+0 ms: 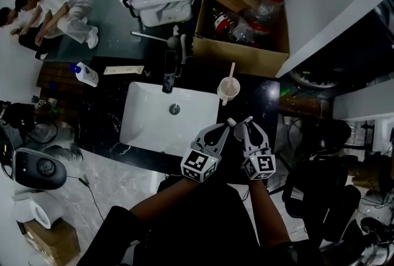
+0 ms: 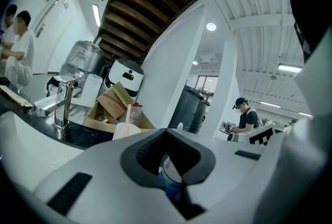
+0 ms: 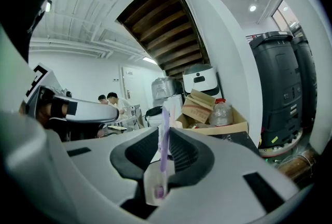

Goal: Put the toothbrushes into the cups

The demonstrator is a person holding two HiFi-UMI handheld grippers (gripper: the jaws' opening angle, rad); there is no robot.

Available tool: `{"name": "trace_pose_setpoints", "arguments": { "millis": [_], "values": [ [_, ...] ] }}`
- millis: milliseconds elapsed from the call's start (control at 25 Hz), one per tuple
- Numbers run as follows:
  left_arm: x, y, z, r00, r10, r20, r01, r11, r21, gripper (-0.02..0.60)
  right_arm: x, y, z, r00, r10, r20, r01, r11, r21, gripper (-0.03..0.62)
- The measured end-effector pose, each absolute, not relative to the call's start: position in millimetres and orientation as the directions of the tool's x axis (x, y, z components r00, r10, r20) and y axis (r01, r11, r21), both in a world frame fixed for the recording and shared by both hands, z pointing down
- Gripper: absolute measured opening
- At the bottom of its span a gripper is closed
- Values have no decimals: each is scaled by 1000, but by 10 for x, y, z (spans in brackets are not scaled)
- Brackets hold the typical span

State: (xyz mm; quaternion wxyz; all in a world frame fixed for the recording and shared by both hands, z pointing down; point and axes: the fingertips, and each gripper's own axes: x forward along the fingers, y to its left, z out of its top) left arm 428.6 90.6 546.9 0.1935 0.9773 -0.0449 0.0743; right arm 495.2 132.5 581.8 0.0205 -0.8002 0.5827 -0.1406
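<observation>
My right gripper (image 1: 244, 123) (image 3: 162, 166) is shut on a purple toothbrush (image 3: 165, 135), which stands upright between the jaws with a white wrapper (image 3: 154, 189) round its lower end. My left gripper (image 1: 224, 128) (image 2: 169, 166) sits close beside it, tips almost touching. It is shut on a blue and white end of the same package (image 2: 170, 176). Just beyond both, a white cup (image 1: 228, 88) (image 2: 126, 130) stands on the black counter right of the sink. A pale pink toothbrush (image 1: 232, 69) (image 2: 128, 113) stands in it.
The white sink (image 1: 148, 129) with its faucet (image 1: 169, 71) (image 2: 58, 101) lies left of the grippers. An open cardboard box (image 1: 246, 43) of bottles stands behind the cup. A soap bottle (image 1: 87, 74) lies on the far left of the counter. People (image 1: 58, 6) crouch at upper left.
</observation>
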Motion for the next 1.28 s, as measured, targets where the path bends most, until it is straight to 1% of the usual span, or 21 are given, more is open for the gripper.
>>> {"name": "trace_pose_setpoints", "arguments": {
  "millis": [680,880,1080,1280],
  "values": [
    [4215,938,5391,987,-75,140,-122,-921,369,15,4830,1418,5666,275,-942,193,-940,-306,-152,74],
    [4178,1025,5324,989,-74,129,-117,-922,369,15,4687,1439,5472,252,-954,163,-947,-278,-164,74],
    [4090,1151,5305,989,-71,131,-114,-927,357,15,4484,1516,5316,245,-957,153,-948,-269,-169,38],
    [4000,1319,5200,991,-74,113,-108,-937,331,15,4351,1712,5138,253,-958,138,-946,-275,-174,23]
  ]
}}
